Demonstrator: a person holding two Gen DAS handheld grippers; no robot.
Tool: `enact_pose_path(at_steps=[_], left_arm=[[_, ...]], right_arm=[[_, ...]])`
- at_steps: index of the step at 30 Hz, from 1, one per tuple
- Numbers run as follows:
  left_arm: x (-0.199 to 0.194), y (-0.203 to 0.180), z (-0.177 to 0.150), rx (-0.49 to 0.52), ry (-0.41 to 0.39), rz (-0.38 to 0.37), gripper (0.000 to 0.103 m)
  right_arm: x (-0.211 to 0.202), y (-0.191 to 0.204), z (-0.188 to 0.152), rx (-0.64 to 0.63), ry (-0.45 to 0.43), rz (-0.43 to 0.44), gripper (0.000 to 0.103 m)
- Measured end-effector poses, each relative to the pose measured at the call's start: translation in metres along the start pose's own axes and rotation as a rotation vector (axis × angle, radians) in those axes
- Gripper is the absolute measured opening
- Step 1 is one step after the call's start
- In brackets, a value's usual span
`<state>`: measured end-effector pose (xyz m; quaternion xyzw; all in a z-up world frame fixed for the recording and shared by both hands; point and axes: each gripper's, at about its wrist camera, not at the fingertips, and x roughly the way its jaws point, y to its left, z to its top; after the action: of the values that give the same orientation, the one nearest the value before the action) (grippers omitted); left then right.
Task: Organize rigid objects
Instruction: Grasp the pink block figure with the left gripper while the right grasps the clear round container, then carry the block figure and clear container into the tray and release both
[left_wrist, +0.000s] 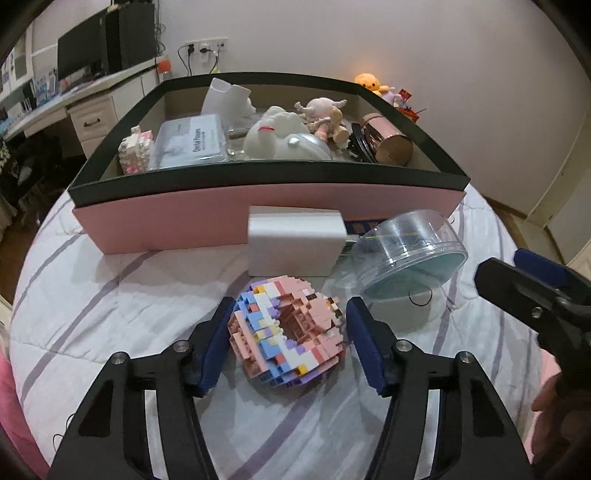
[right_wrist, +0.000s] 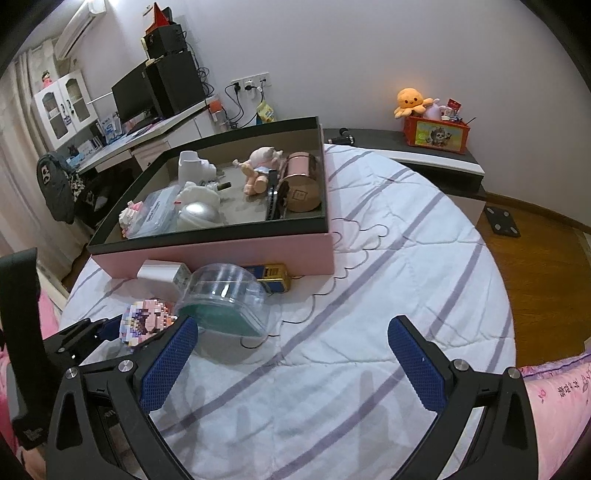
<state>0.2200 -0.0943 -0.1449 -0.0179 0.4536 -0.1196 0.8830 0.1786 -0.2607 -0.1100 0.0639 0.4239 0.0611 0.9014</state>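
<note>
Brick donut (left_wrist: 286, 330) lies on the bed, just in front of the pink box (left_wrist: 166, 221); your left gripper (left_wrist: 291, 339) brackets it, jaws narrowed, pads near its sides but seemingly not pressing; squeeze unevenly and bricks may break loose; it lies tilted, hole facing up, no clear long axis; right gripper (right_wrist: 295, 363) stands wide, empty.
</note>
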Motion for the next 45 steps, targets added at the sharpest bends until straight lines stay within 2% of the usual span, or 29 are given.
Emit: enact_pose_path(at_steps=[12, 16, 19, 22, 40, 42, 44, 45], left_arm=[[-0.018, 0.027, -0.01, -0.026, -0.034, 0.058, 0.057], [-0.023, 0.038, -0.012, -0.04, -0.041, 0.078, 0.057], [-0.025, 0.043, -0.013, -0.045, -0.045, 0.082, 0.057], [-0.025, 0.046, -0.013, -0.051, -0.047, 0.082, 0.057], [-0.037, 0.049, -0.017, -0.069, -0.063, 0.062, 0.056], [-0.032, 0.049, -0.018, -0.06, -0.032, 0.077, 0.058], [-0.025, 0.05, -0.02, -0.061, -0.004, 0.108, 0.072], [-0.023, 0.05, -0.021, -0.064, -0.003, 0.11, 0.074]], right_arm=[[0.03, 0.035, 0.002, -0.016, 0.042, 0.056, 0.103], [0.047, 0.044, 0.001, -0.015, 0.049, 0.045, 0.103], [0.059, 0.045, -0.003, -0.017, 0.066, 0.022, 0.096], [0.054, 0.045, -0.005, -0.028, 0.044, 0.007, 0.077], [0.02, 0.032, -0.01, -0.006, 0.002, 0.039, 0.077], [0.02, 0.031, -0.011, -0.006, 0.006, 0.039, 0.077], [0.021, 0.031, -0.012, -0.004, 0.01, 0.04, 0.077], [0.021, 0.031, -0.013, -0.004, 0.012, 0.041, 0.077]])
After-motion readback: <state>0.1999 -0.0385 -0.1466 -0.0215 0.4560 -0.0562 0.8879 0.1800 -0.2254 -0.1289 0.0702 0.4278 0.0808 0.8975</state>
